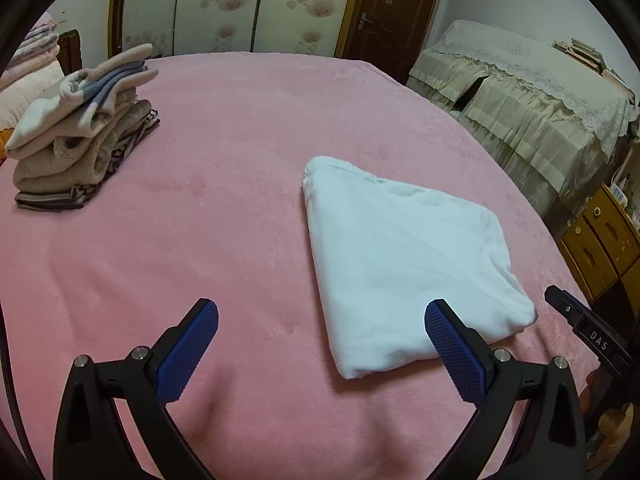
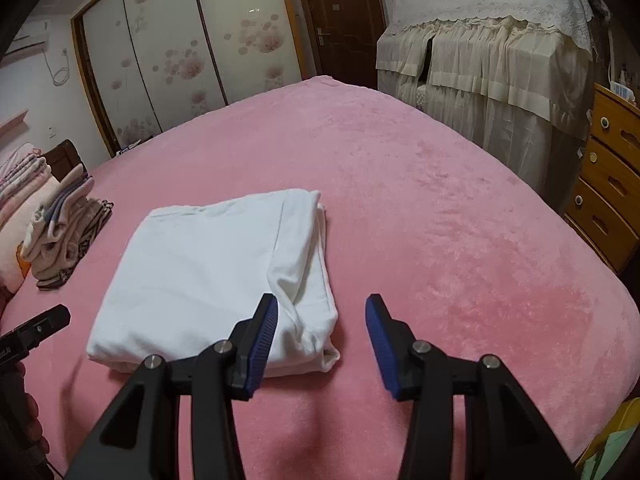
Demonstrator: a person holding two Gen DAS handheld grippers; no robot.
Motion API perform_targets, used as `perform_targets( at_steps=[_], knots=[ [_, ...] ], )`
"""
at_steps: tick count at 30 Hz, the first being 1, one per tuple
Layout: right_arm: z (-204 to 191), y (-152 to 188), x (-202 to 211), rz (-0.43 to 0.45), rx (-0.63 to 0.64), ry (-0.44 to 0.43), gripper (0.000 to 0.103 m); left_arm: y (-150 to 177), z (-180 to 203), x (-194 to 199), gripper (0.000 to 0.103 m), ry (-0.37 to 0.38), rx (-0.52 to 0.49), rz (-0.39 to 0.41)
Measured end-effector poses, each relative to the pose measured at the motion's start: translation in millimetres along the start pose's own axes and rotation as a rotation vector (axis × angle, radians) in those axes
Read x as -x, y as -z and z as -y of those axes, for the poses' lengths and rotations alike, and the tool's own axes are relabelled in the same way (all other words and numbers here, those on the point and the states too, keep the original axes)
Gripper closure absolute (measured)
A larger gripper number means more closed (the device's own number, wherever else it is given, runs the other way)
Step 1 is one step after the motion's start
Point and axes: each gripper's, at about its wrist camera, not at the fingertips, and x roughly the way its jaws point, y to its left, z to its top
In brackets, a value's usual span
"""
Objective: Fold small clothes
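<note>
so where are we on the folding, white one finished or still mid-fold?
Done: the white garment lies folded into a compact rectangle on the pink blanket, and a stack of folded clothes sits at the far left. In hand: nothing; the left gripper and right gripper are both open, at its near edge. Left: probably moving it onto the stack; no unfolded clothes are in view.

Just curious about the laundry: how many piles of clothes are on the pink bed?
2. A folded white garment lies alone near the grippers, and a stack of folded clothes sits at the bed's far left. How many pieces the stack holds can't be told.
</note>
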Motion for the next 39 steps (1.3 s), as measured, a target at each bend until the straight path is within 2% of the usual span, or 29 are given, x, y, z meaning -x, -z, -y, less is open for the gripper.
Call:
perform_targets(
  at_steps=[2, 5, 8, 11, 16, 19, 21, 27, 33, 39],
  knots=[
    [1, -5, 6, 0.001, -0.005, -0.007, 0.056, -6, 0, 8, 0.000, -0.011, 0.015, 0.002],
    [-1, -12, 17, 0.013, 0.001, -0.012, 0.049, -11, 3, 18, 0.000, -0.026, 0.022, 0.002],
    [-3, -20, 31, 0.041, 0.016, -0.031, 0.043, -16, 10, 32, 0.000, -0.053, -0.011, 0.027],
    [-7, -31, 44, 0.067, 0.049, -0.050, 0.037, -23, 21, 41, 0.000, -0.059, -0.081, 0.009],
    [-14, -51, 55, 0.069, 0.115, -0.091, 0.032, -37, 33, 52, 0.000, -0.001, -0.106, -0.043],
    [-18, -61, 51, 0.026, 0.148, -0.141, 0.029, -47, 34, 49, 0.000, 0.040, -0.077, -0.073],
    [-20, -65, 44, -0.007, 0.167, -0.158, 0.029, -53, 32, 43, 0.000, 0.039, -0.059, -0.078],
    [-20, -63, -2, -0.131, 0.162, -0.181, 0.029, -61, 26, -4, 0.000, 0.103, -0.030, -0.169],
    [11, -55, -75, -0.306, 0.022, -0.234, 0.029, -50, 12, -73, 0.000, 0.179, 0.024, -0.311],
    [27, -49, -122, -0.398, -0.068, -0.314, 0.029, -43, 2, -119, 0.001, 0.254, 0.100, -0.359]
  ],
)
